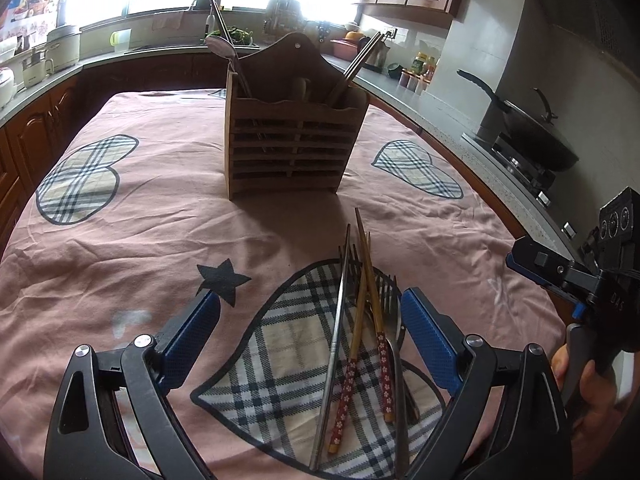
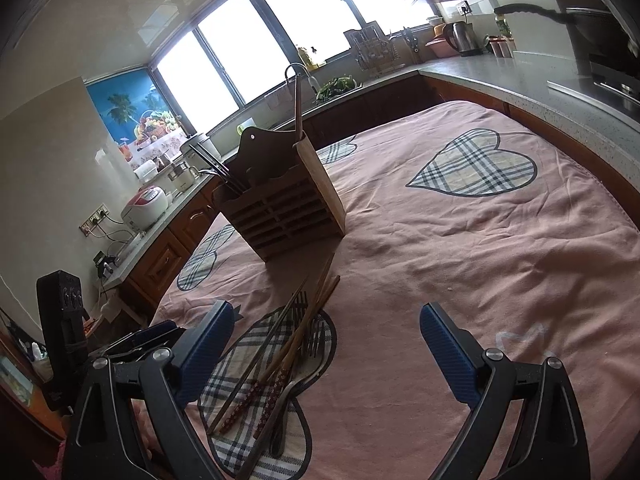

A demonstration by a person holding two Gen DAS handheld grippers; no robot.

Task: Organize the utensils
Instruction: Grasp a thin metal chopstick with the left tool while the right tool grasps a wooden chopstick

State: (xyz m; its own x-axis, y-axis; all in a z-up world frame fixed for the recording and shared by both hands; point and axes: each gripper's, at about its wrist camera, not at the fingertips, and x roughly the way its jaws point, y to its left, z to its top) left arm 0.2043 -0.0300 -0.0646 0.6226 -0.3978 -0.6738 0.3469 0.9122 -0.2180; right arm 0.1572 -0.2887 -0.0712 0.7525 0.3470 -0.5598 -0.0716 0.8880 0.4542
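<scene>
With both claws spread wide and empty, the left claw (image 1: 310,312) should straddle one steel chopstick (image 1: 334,344) in the heap, clear of the forks (image 1: 386,292), while the right claw (image 2: 326,324) waits.

We stand a slatted utensil holder (image 1: 294,140) upright on the table (image 1: 160,220), mid-surface. In it: a spoon (image 1: 224,50) in the left compartment, chopsticks (image 1: 360,62) leaning out of the right one. Before the holder, nearer us, a loose pile lies on a heart patch of the cloth: a metal chopstick (image 1: 334,344) leftmost, two patterned chopsticks (image 1: 370,320) crossing beside it, forks (image 1: 386,292) beneath and to the right. Our left gripper (image 1: 310,312) straddles the pile, apart from it. Our right gripper (image 2: 326,328) hangs right of the pile. Counters ring the table; a wok (image 1: 536,128) sits far right.
</scene>
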